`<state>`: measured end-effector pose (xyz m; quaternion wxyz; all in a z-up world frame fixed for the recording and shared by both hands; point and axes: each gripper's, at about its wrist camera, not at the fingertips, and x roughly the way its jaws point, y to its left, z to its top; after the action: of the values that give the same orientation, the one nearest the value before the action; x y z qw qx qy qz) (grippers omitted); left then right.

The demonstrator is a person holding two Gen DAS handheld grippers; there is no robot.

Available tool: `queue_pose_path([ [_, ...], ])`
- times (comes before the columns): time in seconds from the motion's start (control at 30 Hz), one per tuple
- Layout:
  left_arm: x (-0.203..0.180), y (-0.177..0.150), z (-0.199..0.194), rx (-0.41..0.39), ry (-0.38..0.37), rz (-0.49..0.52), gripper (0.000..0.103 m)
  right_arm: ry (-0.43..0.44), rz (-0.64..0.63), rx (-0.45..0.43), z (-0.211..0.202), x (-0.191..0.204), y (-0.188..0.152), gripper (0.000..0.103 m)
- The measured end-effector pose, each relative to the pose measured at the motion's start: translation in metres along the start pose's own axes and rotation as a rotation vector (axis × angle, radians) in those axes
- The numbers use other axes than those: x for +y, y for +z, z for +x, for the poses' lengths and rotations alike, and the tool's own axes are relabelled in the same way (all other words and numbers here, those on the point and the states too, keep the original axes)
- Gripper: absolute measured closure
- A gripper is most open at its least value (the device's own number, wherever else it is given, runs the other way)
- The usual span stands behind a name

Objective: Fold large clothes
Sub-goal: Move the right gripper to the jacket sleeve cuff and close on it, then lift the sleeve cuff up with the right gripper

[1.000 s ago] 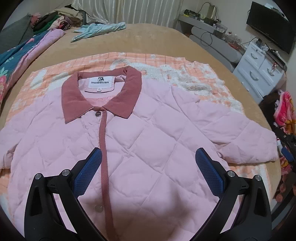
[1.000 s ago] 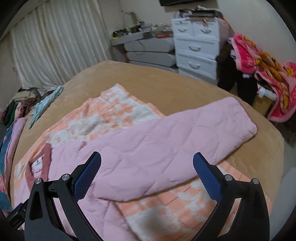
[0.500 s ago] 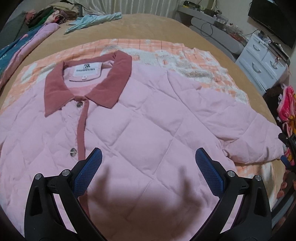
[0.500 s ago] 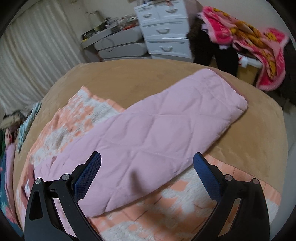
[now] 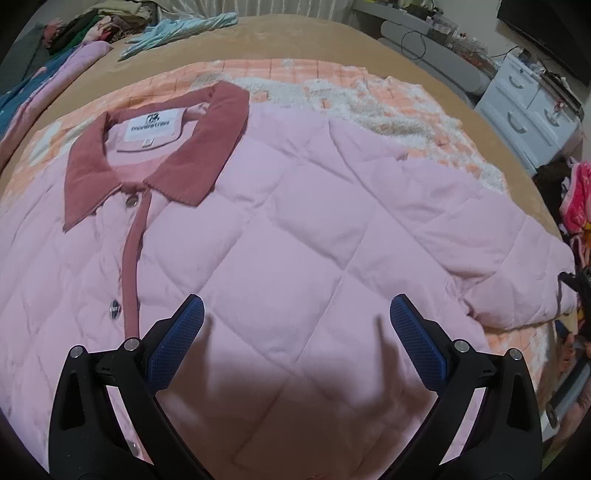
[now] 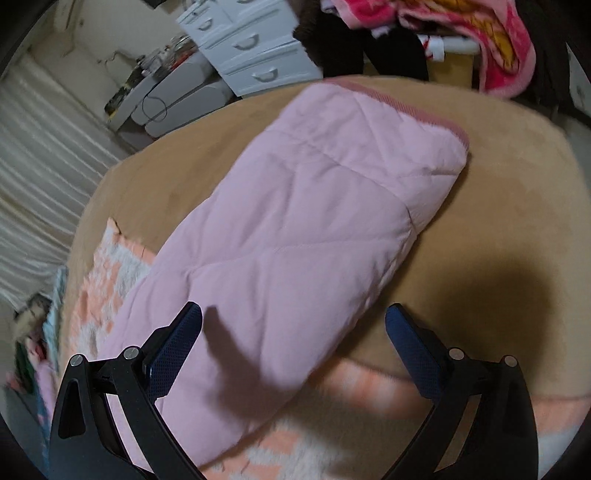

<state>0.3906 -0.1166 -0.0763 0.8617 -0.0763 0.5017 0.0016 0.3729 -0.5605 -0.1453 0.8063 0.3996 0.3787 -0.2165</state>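
Pink quilted fabric is filling most of both views: a padded jacket (image 5: 303, 236) is lying face up and spread flat on an orange-and-white checked blanket (image 5: 369, 92), which in turn is covering part of a tan bedspread (image 5: 303, 40).

The jacket's dusty-red corduroy collar (image 5: 173, 155) is sitting toward the far side of the jacket, framing a white neck label (image 5: 153, 127), and a matching red placket (image 5: 133, 251) is running down from the collar with two metal snaps (image 5: 131, 201) beside it.

The left gripper (image 5: 295, 325) is hovering low over the jacket's chest, on the wearer's-left side of the placket; its jaws are standing wide apart with nothing between them, and the blue pads (image 5: 177, 339) are casting shadows on the fabric below.

The right gripper (image 6: 293, 332) is hanging over the jacket's sleeve (image 6: 295, 229), which is stretching away from the jacket body across the blanket and onto the bare bedspread, ending in a red-trimmed cuff (image 6: 424, 114). These jaws are also spread wide and empty, one blue pad (image 6: 173, 347) over the sleeve and the other past its edge.

Beyond the cuff, a white drawer chest (image 6: 251, 40) is standing, and a pink patterned blanket (image 6: 461, 33) is heaped beside it.
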Motion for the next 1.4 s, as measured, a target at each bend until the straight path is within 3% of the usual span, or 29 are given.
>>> queue_pose_path([
  [0.1,0.004,0.007,-0.005,-0.023,0.005,0.002,0.008,0.049,0.021,-0.015,0.008,-0.008,0.010,0.005],
  [0.17,0.009,0.011,-0.011,-0.039,0.005,-0.007,0.008,0.071,0.028,-0.043,0.009,-0.012,0.016,0.025],
  [0.2,0.012,0.013,-0.013,-0.043,0.005,-0.012,0.008,0.069,0.034,-0.057,0.009,-0.015,0.018,0.044],
  [0.23,0.015,0.014,-0.016,-0.047,0.007,-0.016,0.008,0.090,0.052,-0.068,0.009,-0.020,0.019,0.056],
  [0.33,0.024,0.017,-0.026,-0.063,0.009,-0.022,0.008,0.155,0.051,-0.091,0.001,-0.022,0.022,0.078],
  [0.4,0.030,0.019,-0.033,-0.071,0.007,-0.030,0.008,0.179,0.003,-0.134,-0.014,-0.013,0.023,0.083],
  [0.7,0.062,0.019,-0.073,-0.106,-0.011,-0.068,0.008,0.323,-0.223,-0.302,-0.088,0.049,0.014,0.086],
  [0.9,0.082,0.015,-0.105,-0.146,0.021,-0.052,0.008,0.394,-0.371,-0.374,-0.136,0.091,-0.019,0.087],
  [1.13,0.108,0.014,-0.138,-0.173,0.021,-0.064,0.008,0.418,-0.510,-0.436,-0.180,0.138,-0.055,0.088],
  [1.4,0.131,0.019,-0.173,-0.216,-0.009,-0.102,0.008,0.430,-0.632,-0.441,-0.214,0.183,-0.084,0.088],
])
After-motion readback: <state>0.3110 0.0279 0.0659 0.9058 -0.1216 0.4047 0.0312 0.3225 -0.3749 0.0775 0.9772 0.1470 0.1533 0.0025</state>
